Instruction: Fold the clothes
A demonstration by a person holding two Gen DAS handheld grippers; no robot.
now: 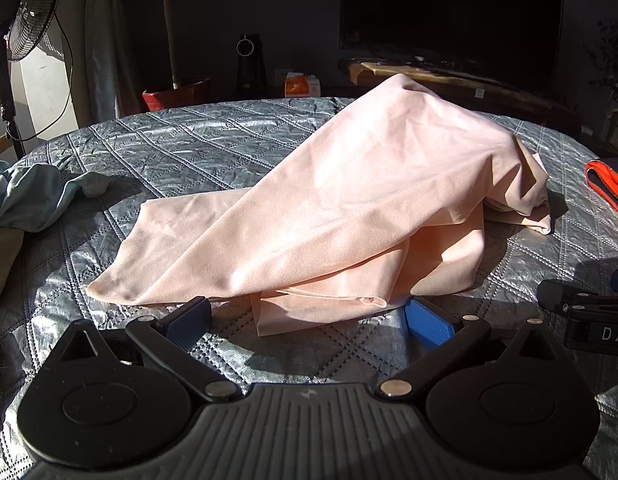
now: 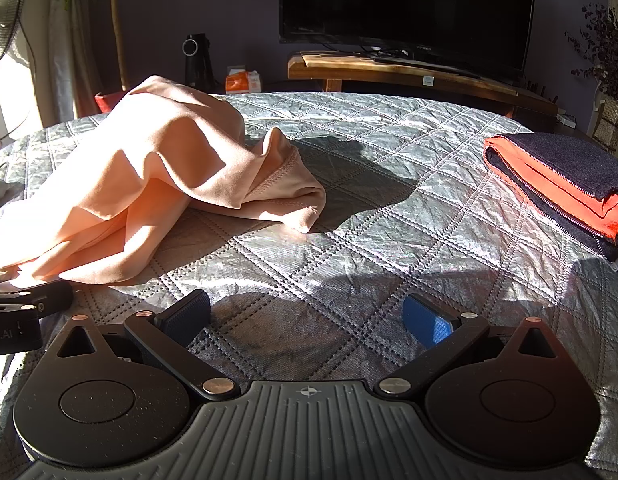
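Looked like we were just about to start on the crumpled peach soft-knit garment [image 1: 317, 208].

Both the left gripper [image 1: 309, 316] and the right gripper [image 2: 307, 314] were spread wide, holding nothing. The garment lay heaped just ahead of the left one, its hem between the fingers; next we'd need to pinch that edge and spread it flat on the grey quilted bedspread [image 2: 369, 200].

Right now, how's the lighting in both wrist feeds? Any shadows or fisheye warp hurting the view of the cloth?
Left wrist: hard sun on the peach garment, dark room behind, bed edge bowed by the fisheye. Right wrist: the garment throws a long shadow over the quilt; the folded dark-and-orange garment stays sunlit and sharp.
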